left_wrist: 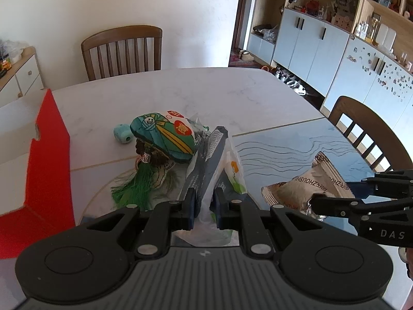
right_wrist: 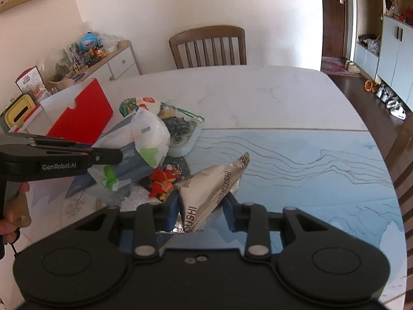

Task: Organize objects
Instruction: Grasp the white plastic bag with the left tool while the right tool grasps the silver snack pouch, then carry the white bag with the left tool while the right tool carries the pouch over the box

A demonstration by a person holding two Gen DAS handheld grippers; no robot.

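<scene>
You're early in the sort: your left gripper (left_wrist: 204, 206) is clamped on the clear plastic bag with the dark blue packet (right_wrist: 144, 142), your right gripper (right_wrist: 200, 209) on the crinkled silver foil snack pouch (right_wrist: 214, 188), both lifted above the table's near edge, while the green embroidered pouch (left_wrist: 162, 135) and red plush toy (right_wrist: 162, 180) lie unsorted beside the open red-and-white box (right_wrist: 80, 113).

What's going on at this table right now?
A person is sorting a clutter pile with two handheld tongs. The left tongs are shut on a clear plastic bag holding a dark blue packet, lifted beside the pile. The right tongs grip a silver foil snack pouch above the blue tabletop. A green pouch, a red plush toy and a red-and-white box are ungripped.
</scene>
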